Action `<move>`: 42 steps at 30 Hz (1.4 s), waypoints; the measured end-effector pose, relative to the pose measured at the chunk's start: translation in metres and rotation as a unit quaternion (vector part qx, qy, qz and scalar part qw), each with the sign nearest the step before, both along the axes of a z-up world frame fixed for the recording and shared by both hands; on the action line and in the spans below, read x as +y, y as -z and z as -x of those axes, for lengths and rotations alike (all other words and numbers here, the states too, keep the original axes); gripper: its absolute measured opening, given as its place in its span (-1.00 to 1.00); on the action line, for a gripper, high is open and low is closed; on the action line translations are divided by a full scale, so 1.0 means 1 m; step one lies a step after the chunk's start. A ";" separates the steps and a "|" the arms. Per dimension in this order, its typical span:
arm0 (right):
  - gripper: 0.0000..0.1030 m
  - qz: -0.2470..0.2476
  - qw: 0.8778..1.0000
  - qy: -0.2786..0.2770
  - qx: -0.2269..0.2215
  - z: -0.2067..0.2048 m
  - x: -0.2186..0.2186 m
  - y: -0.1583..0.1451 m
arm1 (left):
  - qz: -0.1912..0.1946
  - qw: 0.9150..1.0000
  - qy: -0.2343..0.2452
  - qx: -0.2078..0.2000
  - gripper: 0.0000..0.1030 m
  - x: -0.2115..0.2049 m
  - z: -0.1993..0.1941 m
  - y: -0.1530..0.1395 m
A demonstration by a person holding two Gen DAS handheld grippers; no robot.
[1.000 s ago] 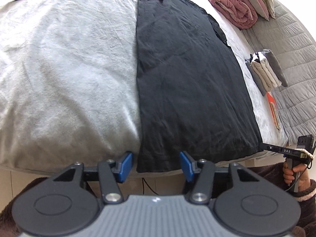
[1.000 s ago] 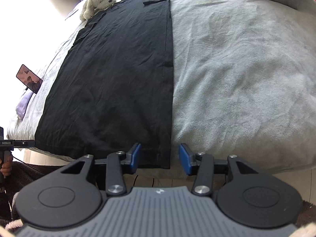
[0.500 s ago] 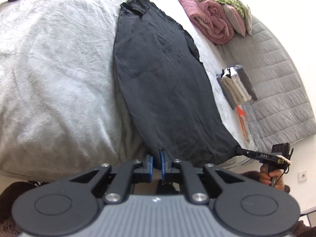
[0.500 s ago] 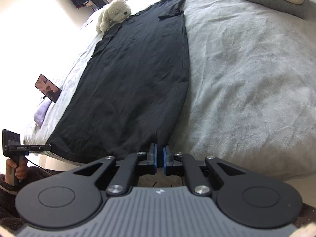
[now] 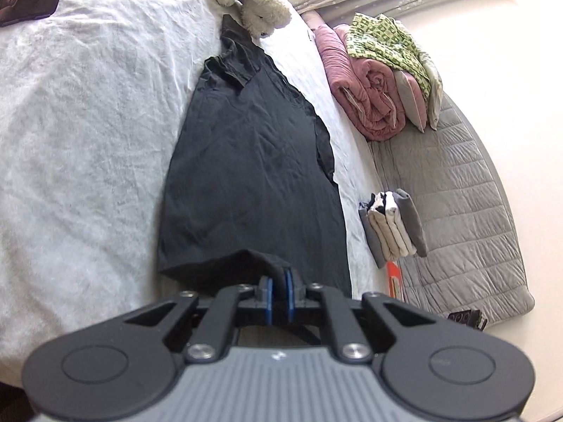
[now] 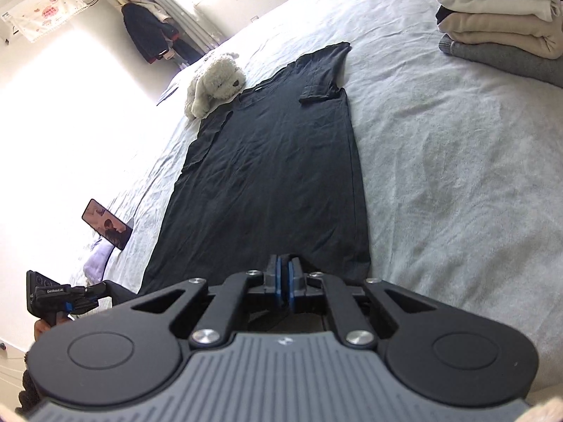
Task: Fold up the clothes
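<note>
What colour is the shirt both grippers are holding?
Black, plain, no visible print. The shirt shows best in the right wrist view, spread lengthwise on the bed.

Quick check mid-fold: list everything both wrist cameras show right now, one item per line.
black T-shirt: 1, flat on bed, hem lifted
bed cover: 1, light grey
plush dog: 1, cream, by collar
phone: 1, dark, screen lit, on bed
folded clothes stack: 1, beige, white, grey
pink rolled blanket: 1
green patterned cloth: 1, atop blanket
quilted mat: 1, grey
left gripper: jaws shut on hem
right gripper: jaws shut on hem
</note>
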State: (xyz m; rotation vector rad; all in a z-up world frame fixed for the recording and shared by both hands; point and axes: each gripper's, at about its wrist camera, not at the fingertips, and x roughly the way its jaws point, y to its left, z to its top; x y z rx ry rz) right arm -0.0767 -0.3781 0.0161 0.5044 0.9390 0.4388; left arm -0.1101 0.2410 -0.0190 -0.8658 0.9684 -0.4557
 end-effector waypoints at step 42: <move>-0.06 0.211 0.972 -0.076 -0.070 -0.063 0.017 0.040 | -0.328 0.936 0.057 -0.113 -0.24 -0.043 -0.077 0.012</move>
